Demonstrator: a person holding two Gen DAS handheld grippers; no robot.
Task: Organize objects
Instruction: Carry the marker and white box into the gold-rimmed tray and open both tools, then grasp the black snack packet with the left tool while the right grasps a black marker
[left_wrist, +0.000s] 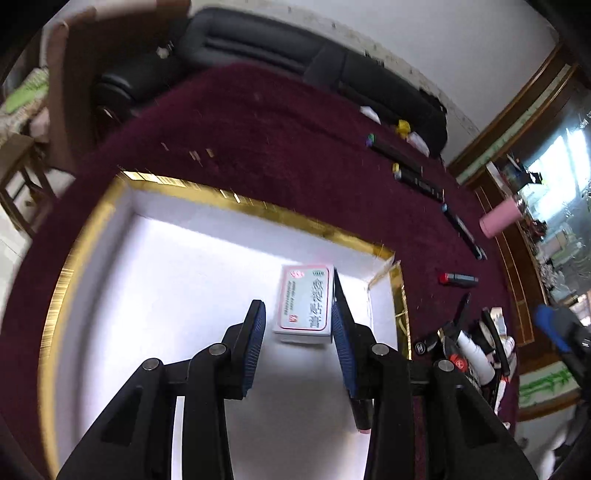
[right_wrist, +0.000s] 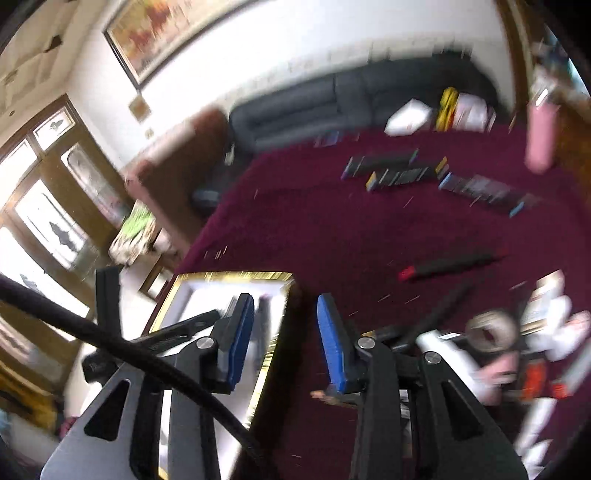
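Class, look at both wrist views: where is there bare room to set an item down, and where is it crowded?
Free: the white floor of the gold-rimmed tray, left of the small white box; also the maroon cloth between the tray and the dark sofa. Crowded: the pile of tools and bottles right of the tray, and the row of markers beyond it.

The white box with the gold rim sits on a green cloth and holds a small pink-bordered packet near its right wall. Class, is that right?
One detail is wrong: the cloth is dark maroon, not green, as the left wrist view shows. The white box with the gold rim does sit on it, holding the small pink-bordered packet near its right wall.
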